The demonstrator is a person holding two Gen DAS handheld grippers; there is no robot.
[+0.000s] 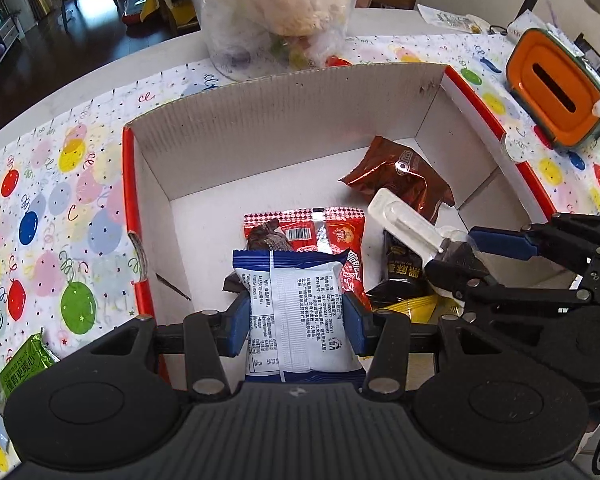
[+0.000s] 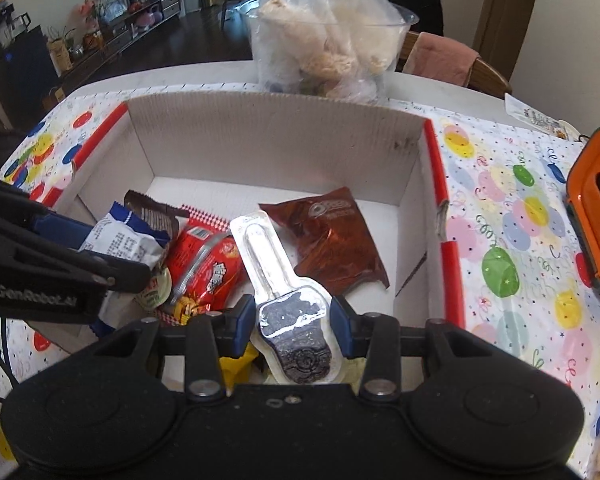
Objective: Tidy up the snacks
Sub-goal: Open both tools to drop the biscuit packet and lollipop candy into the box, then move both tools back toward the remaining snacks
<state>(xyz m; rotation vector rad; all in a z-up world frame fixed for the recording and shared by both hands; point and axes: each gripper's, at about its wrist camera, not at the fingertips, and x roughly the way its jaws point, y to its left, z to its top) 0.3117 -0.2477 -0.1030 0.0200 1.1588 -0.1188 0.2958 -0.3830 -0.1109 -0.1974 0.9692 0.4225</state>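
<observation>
A white cardboard box (image 1: 284, 120) with red edges holds snacks; it also shows in the right wrist view (image 2: 276, 136). My left gripper (image 1: 296, 320) is shut on a blue and white snack packet (image 1: 296, 308), held over the box's near left part. My right gripper (image 2: 294, 320) is shut on a clear plastic lollipop-shaped pack (image 2: 288, 312) with a dark sweet inside, held over the box's near side. In the box lie a red packet (image 1: 332, 236) and a brown foil packet (image 1: 404, 176). The right gripper also shows in the left wrist view (image 1: 460, 256).
A clear bowl of bagged snacks (image 1: 276, 12) stands behind the box. An orange lidded container (image 1: 556, 88) sits at the right. A green packet (image 1: 20, 368) lies on the balloon-print tablecloth (image 1: 60, 184) at the left. A yellow packet (image 1: 412, 306) and a black packet (image 1: 404, 268) lie in the box.
</observation>
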